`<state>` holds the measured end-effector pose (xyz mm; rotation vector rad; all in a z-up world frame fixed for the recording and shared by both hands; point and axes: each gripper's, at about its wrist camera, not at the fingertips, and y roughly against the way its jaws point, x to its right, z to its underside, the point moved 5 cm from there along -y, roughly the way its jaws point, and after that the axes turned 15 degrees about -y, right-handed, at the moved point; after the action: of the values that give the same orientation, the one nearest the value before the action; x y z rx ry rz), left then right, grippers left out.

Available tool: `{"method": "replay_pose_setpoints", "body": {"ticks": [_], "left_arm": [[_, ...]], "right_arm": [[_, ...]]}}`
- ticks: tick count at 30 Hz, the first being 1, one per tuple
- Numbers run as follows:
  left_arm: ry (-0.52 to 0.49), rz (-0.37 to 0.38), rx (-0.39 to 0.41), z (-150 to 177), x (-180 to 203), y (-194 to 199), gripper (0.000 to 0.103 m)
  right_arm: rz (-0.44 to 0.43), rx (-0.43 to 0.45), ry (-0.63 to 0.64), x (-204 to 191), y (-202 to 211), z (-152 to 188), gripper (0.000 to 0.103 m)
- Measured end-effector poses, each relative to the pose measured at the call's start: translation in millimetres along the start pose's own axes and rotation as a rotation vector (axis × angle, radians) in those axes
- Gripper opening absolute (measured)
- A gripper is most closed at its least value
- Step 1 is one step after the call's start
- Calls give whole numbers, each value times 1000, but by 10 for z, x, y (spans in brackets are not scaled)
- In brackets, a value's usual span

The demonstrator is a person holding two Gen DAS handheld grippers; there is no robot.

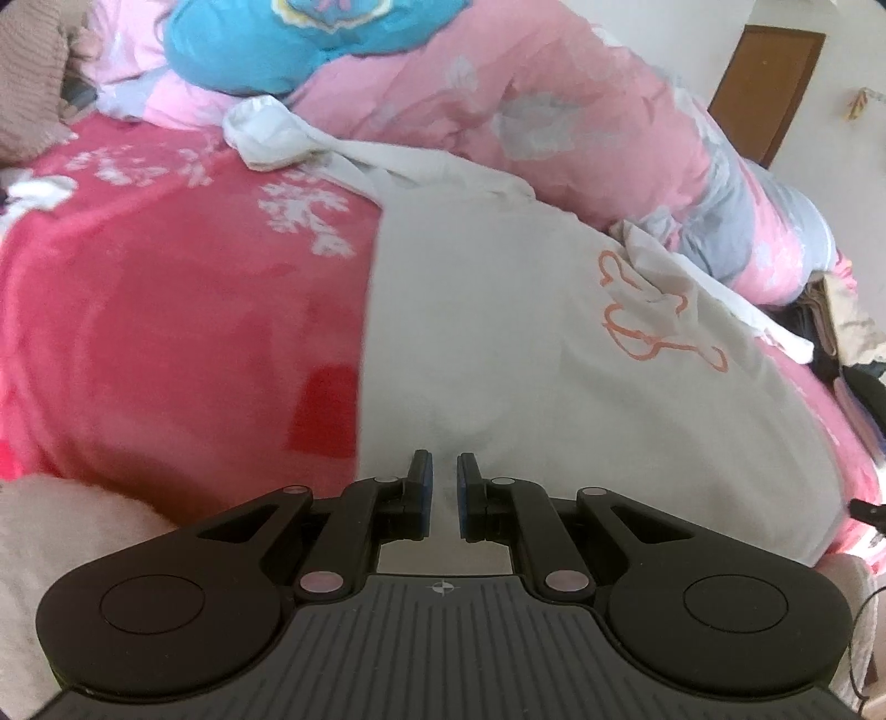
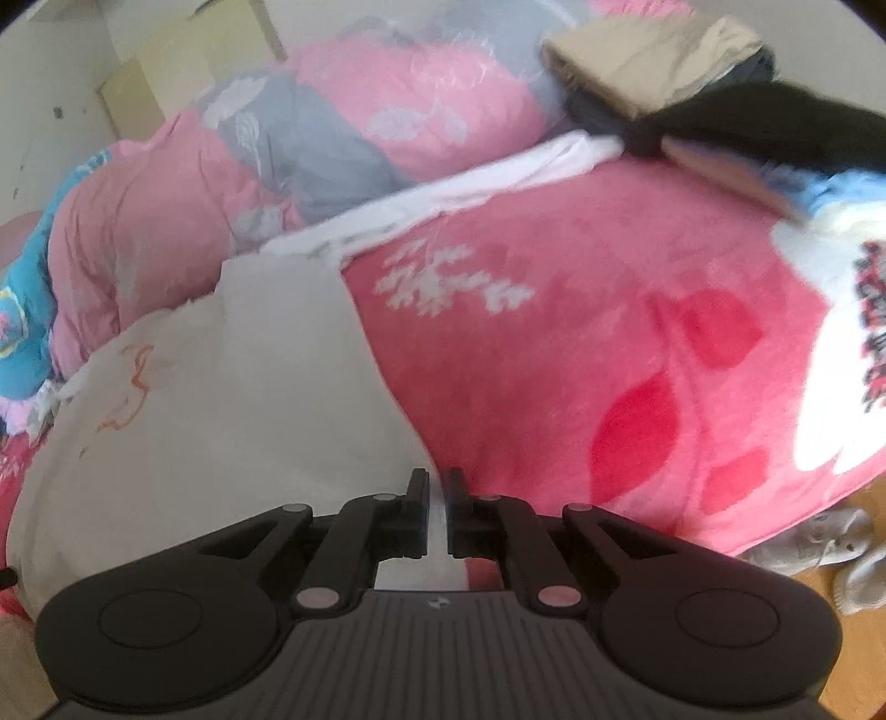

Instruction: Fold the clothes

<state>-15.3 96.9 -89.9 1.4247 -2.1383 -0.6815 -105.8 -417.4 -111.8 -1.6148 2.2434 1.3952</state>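
Note:
A white sweatshirt [image 1: 526,310] with an orange outline print [image 1: 659,310] lies spread on the red blanket [image 1: 166,310]; its sleeves trail toward the pink quilt. My left gripper [image 1: 443,471] sits at the garment's near hem, jaws nearly closed with white cloth between the blue pads. In the right wrist view the same sweatshirt [image 2: 232,387] fills the left half. My right gripper [image 2: 437,487] is at its near right hem edge, jaws nearly closed with a strip of white cloth in the narrow gap.
A bunched pink and grey quilt [image 1: 554,111] and a blue pillow [image 1: 249,50] lie behind. Folded beige and dark clothes [image 2: 653,66] and a printed white garment [image 2: 847,343] lie at right. Grey shoes [image 2: 830,554] sit on the wooden floor.

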Motion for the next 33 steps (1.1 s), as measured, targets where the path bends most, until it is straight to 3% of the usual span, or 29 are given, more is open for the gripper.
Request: {"method": "replay_pose_setpoints", "body": {"ticks": [5,8,11,14,17,22,27,29,30,31,33], "left_arm": [[49,-32,21,-54,-186,18,9],[72,-5,12,-130,-241,-110,26],[62,14,4,-187,-237,-225,32],[7,-10,7,-188,-181,-288,31],[7,-24,19,-151,-194,-246,21],[81,-12,45,-134,-315,-100,21],[121,93,13,-92,-340,-98,22],[78,79,-10,-73,-272,-162,22],[56,63,-11,-67,-243,-172,18],[34,46,-9,-64,-216,-176,3],[19,19,-5,-58,-202,-154,2]], "right_arm": [[-22,2,-33,14,30,-27,7],[-27,-30,-73,25,-100,-33,7],[-30,-26,-76,-12,-131,-48,8],[-21,-26,-58,-35,-154,-45,8],[-18,-28,-75,-21,-184,-36,8],[1,-23,-61,-52,-187,-25,8],[17,-29,-48,-77,-208,-25,8],[22,-30,-47,-78,-211,-26,8],[26,-28,-43,-85,-211,-23,8],[29,-27,-38,-92,-210,-19,8],[33,-26,-28,-99,-210,-19,8]]}}
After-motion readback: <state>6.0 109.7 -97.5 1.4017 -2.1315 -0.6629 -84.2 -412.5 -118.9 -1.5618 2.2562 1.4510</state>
